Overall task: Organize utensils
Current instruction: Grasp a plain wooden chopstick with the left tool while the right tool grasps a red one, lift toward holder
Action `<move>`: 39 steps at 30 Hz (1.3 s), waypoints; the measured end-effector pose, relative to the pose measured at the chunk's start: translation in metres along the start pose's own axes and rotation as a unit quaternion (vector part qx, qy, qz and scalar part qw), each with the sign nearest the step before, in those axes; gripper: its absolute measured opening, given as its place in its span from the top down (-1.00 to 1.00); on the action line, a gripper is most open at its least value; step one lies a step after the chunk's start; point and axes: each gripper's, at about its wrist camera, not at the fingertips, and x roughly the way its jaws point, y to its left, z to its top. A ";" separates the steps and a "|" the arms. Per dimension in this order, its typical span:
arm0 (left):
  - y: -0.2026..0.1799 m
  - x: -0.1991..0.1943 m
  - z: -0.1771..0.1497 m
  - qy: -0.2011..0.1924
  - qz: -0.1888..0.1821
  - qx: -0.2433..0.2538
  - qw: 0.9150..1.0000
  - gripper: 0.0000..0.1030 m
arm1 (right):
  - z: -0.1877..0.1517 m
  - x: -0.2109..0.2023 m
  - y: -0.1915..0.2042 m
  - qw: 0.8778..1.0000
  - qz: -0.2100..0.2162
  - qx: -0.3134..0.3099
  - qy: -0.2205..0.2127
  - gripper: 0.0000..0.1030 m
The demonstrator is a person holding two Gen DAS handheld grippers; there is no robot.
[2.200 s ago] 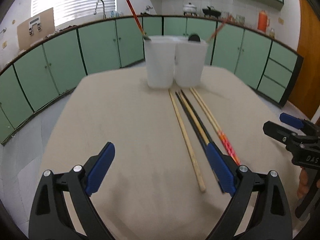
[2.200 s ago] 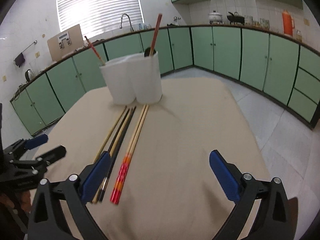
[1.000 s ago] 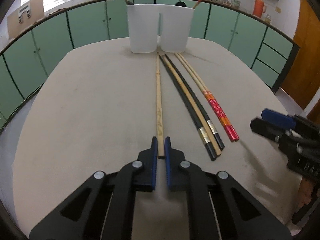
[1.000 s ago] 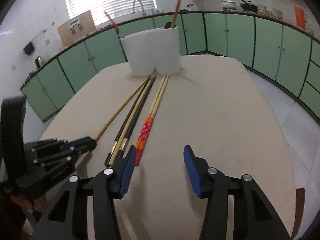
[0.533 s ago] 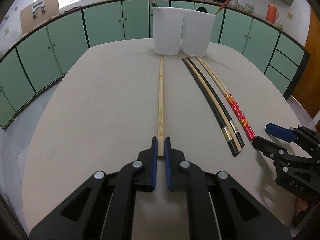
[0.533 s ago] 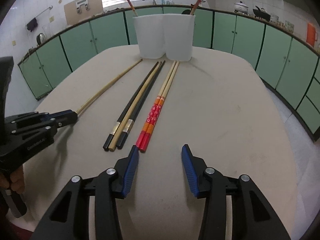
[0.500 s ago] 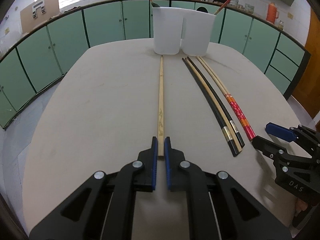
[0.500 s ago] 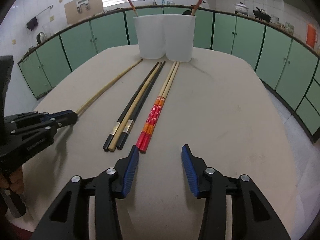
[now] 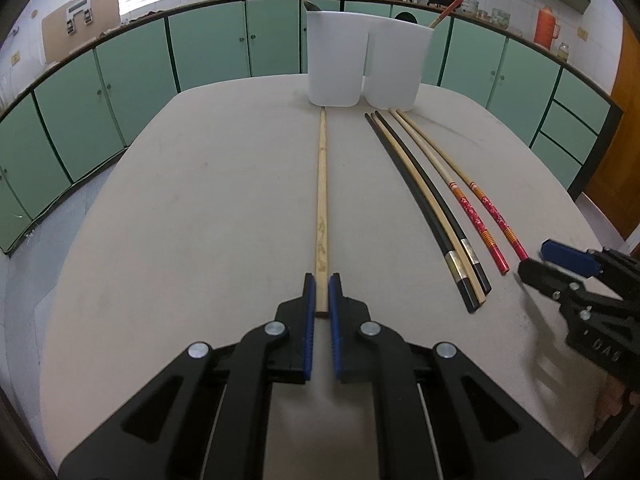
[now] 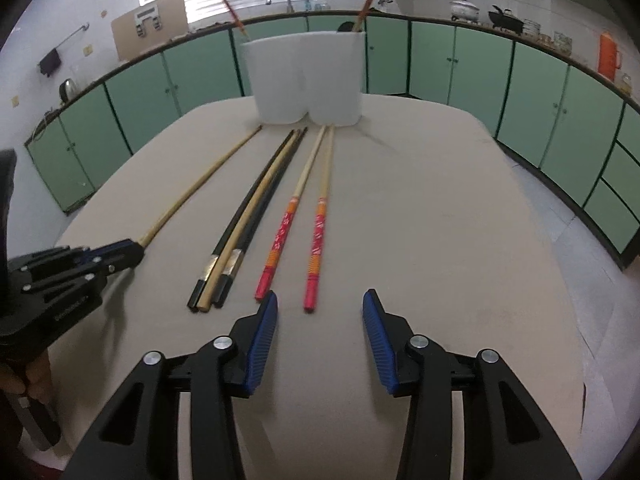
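Note:
My left gripper is shut on the near end of a plain wooden chopstick, which lies straight toward the white twin holder. To its right lie two black chopsticks with a wooden one and two red-handled chopsticks. In the right wrist view my right gripper has its jaws closing. The butt of the right red-handled chopstick lies between the pads, untouched, and the other one lies just outside the left pad. The left gripper shows at left. Each holder compartment has a red chopstick standing in it.
The beige table has rounded corners and drops off on every side. Green cabinets ring the room behind it. The right gripper sits near the table's right edge. A hand grips the left tool's handle at bottom left.
The wooden chopstick in my left gripper swung left, away from the others. The two red-handled chopsticks have spread apart, and the right gripper's jaws have narrowed around the right one's end.

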 end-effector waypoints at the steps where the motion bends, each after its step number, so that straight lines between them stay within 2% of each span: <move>1: 0.000 0.000 0.000 0.000 0.000 0.000 1.000 0.86 | -0.001 0.001 0.002 1.000 -0.002 -0.003 -0.003 0.34; 9: 0.000 0.001 -0.001 -0.003 0.002 -0.001 1.000 0.86 | 0.002 0.005 0.000 1.000 0.001 0.008 -0.006 0.62; 12: 0.000 0.001 -0.002 -0.004 0.004 0.000 1.000 0.86 | 0.001 0.005 0.004 1.000 -0.001 0.001 -0.007 0.86; 15: 0.000 0.001 -0.002 -0.006 0.005 0.001 1.000 0.88 | 0.000 0.005 0.010 1.000 -0.017 -0.013 -0.009 0.87; 20: 0.001 -0.005 -0.001 -0.009 -0.003 0.001 1.000 0.88 | 0.002 -0.002 0.003 1.000 -0.008 -0.002 -0.009 0.88; 25: 0.001 -0.027 0.009 -0.027 0.006 0.019 0.999 0.88 | 0.017 -0.034 -0.003 0.999 -0.013 -0.015 -0.045 0.88; 30: 0.002 -0.069 0.027 -0.072 0.006 0.031 0.997 0.88 | 0.037 -0.069 -0.012 0.996 -0.010 -0.018 -0.087 0.88; 39: 0.002 -0.124 0.069 -0.149 -0.008 0.033 0.988 0.88 | 0.086 -0.120 -0.025 0.989 0.028 0.000 -0.145 0.88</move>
